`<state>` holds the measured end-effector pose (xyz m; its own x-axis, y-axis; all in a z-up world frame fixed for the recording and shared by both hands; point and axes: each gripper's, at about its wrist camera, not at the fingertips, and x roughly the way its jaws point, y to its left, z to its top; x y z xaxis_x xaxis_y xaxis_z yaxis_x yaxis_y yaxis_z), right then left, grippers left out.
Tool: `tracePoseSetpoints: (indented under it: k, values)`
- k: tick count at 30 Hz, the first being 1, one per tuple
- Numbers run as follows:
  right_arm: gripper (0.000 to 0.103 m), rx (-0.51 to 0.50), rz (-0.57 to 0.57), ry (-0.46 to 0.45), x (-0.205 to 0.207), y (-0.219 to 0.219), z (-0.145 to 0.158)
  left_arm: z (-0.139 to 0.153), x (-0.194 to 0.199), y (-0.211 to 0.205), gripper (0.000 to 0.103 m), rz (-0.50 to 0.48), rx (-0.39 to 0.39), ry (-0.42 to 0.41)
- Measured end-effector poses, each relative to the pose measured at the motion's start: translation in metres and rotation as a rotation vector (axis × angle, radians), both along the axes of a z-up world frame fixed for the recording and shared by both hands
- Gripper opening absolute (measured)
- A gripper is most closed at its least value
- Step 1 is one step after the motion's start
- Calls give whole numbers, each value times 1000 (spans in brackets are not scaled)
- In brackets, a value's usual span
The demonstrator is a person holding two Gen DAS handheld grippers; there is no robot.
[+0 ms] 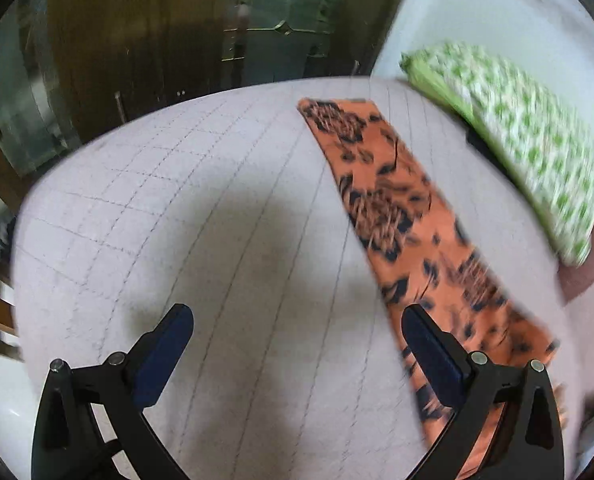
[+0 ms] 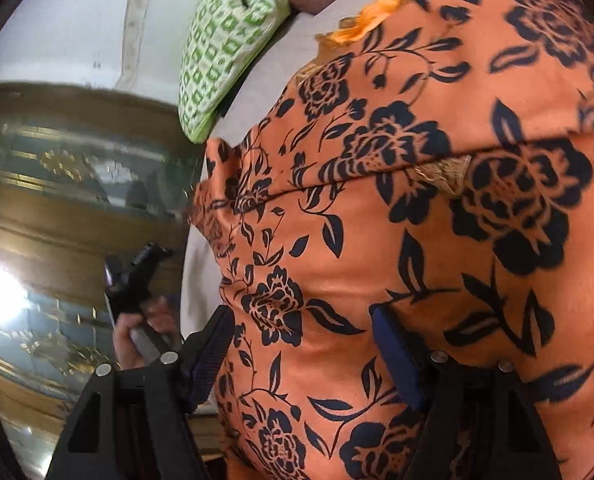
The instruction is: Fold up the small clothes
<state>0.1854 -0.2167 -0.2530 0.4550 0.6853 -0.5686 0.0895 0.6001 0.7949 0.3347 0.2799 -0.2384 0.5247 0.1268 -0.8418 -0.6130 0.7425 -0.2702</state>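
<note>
left wrist view: left tool (image 1: 297, 332) spread, empty; right tool (image 2: 303, 332) spread over orange cloth (image 2: 417, 220).

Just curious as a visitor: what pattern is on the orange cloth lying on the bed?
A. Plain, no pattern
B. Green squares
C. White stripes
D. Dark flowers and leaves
D: the orange cloth is covered with dark roses and leaves; the green squares are on the pillow.
</note>
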Motion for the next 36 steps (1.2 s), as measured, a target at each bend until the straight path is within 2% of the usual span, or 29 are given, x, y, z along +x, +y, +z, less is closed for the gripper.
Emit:
tracePoseSetpoints:
  k: [2, 4, 6, 7, 10, 11, 17, 19, 20, 21, 22, 23, 26, 28, 33, 36]
  values:
    - [75, 20, 15, 12, 9, 0, -5, -3, 6, 17, 103, 39, -146, -67]
    - [75, 53, 11, 27, 12, -3, -5, -7, 18, 26, 100, 32, -249, -109]
    - [75, 88, 14, 42, 15, -7, -9, -11, 40, 31, 87, -2, -280, -101]
    - [75, 97, 15, 47, 11, -12, -6, -12, 50, 33, 84, -18, -284, -87]
    - [75, 127, 16, 68, 10, -17, -5, -28, 90, 42, 68, -67, -311, 11]
    - [75, 134, 18, 73, 10, -19, -5, -32, 97, 45, 64, -60, -312, 22]
    - [75, 159, 26, 83, 13, -20, -7, -31, 139, 57, 63, -67, -280, -31]
    - [75, 159, 28, 84, 14, -20, -7, -34, 147, 57, 55, -66, -255, -29]
    - [75, 160, 30, 85, 15, -20, -8, -34, 149, 56, 45, -75, -232, -33]
    - [75, 162, 30, 86, 16, -20, -8, -34, 151, 54, 25, -94, -212, -36]
    - [75, 164, 33, 87, 17, -21, -8, -36, 153, 52, 10, -116, -210, -30]
    - [75, 170, 30, 90, 18, -22, -8, -38, 154, 55, 5, -125, -215, -22]
    - [75, 188, 9, 90, 19, -24, -9, -31, 151, 56, 5, -130, -197, -45]
    - [74, 192, -9, 86, 19, -25, -8, -14, 142, 51, 5, -148, -178, -94]
    - [74, 107, -114, 43, 17, -47, 6, 46, 130, 9, 5, -267, -95, -167]
    - [74, 106, -209, 12, 16, -74, 16, 86, 117, -33, 5, -368, -49, -198]
